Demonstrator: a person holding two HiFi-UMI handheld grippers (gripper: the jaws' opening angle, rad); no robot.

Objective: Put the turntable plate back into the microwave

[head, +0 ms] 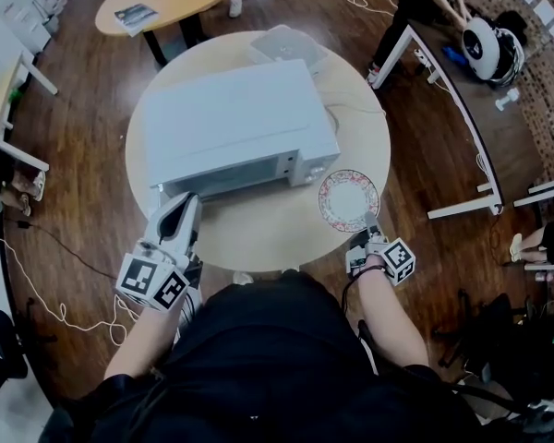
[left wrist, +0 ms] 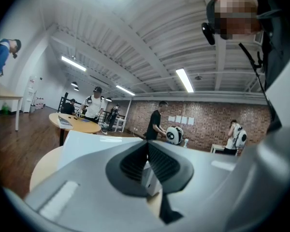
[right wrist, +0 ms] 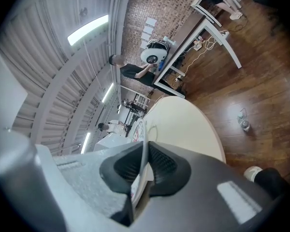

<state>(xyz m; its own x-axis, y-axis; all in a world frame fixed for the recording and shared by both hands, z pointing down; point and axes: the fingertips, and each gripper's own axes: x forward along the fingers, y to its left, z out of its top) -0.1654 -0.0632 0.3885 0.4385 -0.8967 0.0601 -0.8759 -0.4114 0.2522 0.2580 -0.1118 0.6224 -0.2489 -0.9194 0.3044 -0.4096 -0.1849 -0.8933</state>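
Two grippers sit nearest me. My right gripper [head: 369, 221], at about one o'clock, is clamped on the near rim of the turntable plate [head: 348, 199]. The plate lies flat and low over the round table [head: 258, 238], just right of the microwave's front corner. I cannot tell whether it rests on the wood.

My left gripper [head: 180, 209], at eleven o'clock, has its jaws pressed together with nothing clearly pinched, and its tips are at the microwave's front left corner.

Farther out, at twelve o'clock, the microwave [head: 231, 123] stands mid-table with its front toward me.

I judge the task barely begun: the plate is gripped but still outside the oven. From this steep angle I cannot tell whether the door is open. What is left is getting the door open if needed, carrying the plate into the cavity, seating it and letting go.
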